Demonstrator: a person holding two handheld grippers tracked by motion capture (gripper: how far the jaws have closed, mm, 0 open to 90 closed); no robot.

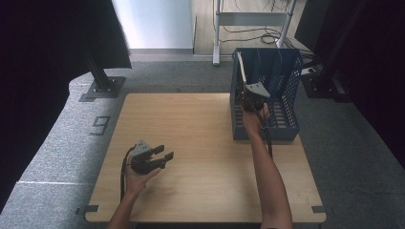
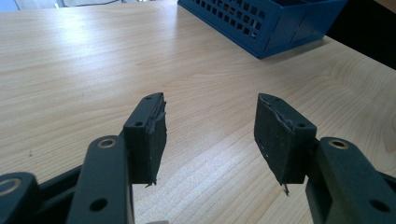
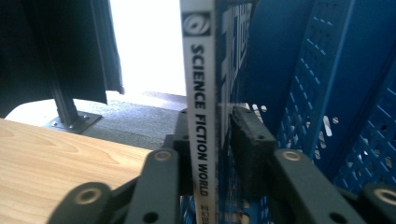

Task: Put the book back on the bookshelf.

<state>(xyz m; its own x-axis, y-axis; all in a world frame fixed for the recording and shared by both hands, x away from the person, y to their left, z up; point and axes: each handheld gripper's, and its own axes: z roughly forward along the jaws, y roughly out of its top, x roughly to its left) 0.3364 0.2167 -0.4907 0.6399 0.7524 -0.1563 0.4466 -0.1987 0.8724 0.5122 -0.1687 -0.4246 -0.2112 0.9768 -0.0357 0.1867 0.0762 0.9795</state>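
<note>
I held right gripper [image 3: 224, 154] at blue file basket [image 1: 286, 76], far right of wooden table [image 1: 200, 157]. Its jaws stood around magazine [image 3: 201, 93], spine reading SCIENCE FICTION WORLD, upright at basket's left wall; whether pads pressed on it, I could not tell. Left gripper [image 2: 210, 135] hovered over table near left, jaws open, nothing between.

Your right gripper [image 3: 219, 140] has the magazine [image 3: 201, 93] standing upright between its jaws, inside the basket [image 1: 286, 119] at the table's [image 1: 200, 143] far right corner. Your left gripper [image 1: 160, 157] sits near the table's front left, well apart from the basket, which lies ahead to its right.
</note>
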